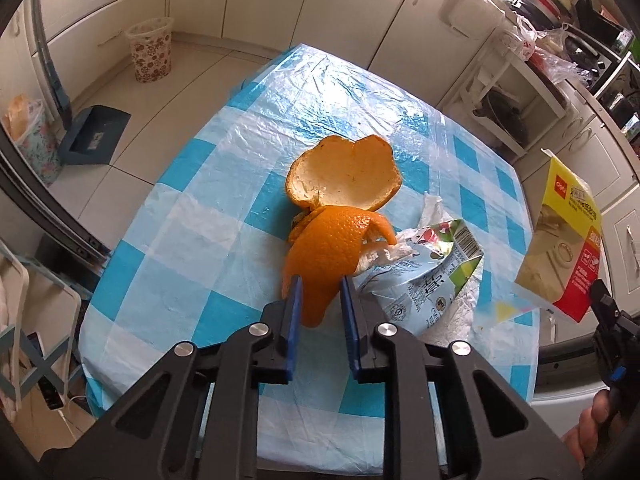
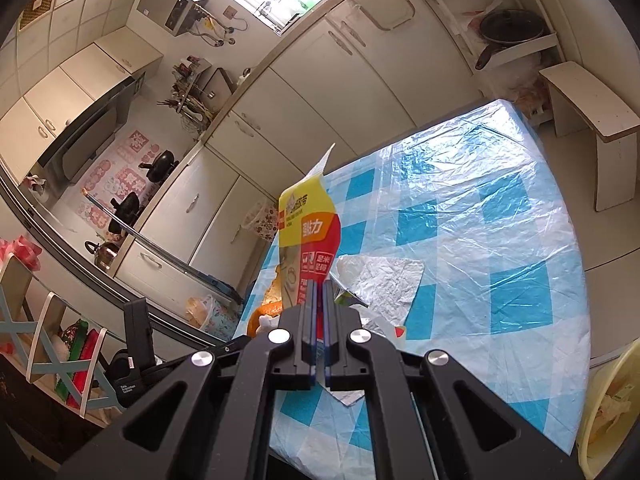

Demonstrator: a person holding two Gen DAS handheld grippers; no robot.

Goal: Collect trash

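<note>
An orange peel [image 1: 332, 208] lies on the blue-checked tablecloth [image 1: 208, 216]; its near strip reaches between the fingers of my left gripper [image 1: 320, 284], which stand apart on either side of it. A crushed light-blue drink carton [image 1: 432, 268] and white tissue [image 1: 430, 208] lie just right of the peel. My right gripper [image 2: 319, 286] is shut on a yellow and red package [image 2: 308, 236], held up above the table; it also shows in the left wrist view [image 1: 560, 240]. Crumpled white wrap [image 2: 384, 280] lies on the table beyond it.
A patterned waste basket [image 1: 150, 50] stands on the floor beyond the table's far left. A blue dustpan [image 1: 94, 136] lies on the floor. A yellow bin [image 2: 612, 408] sits at the table's near right. Cabinets [image 2: 320, 72] line the walls.
</note>
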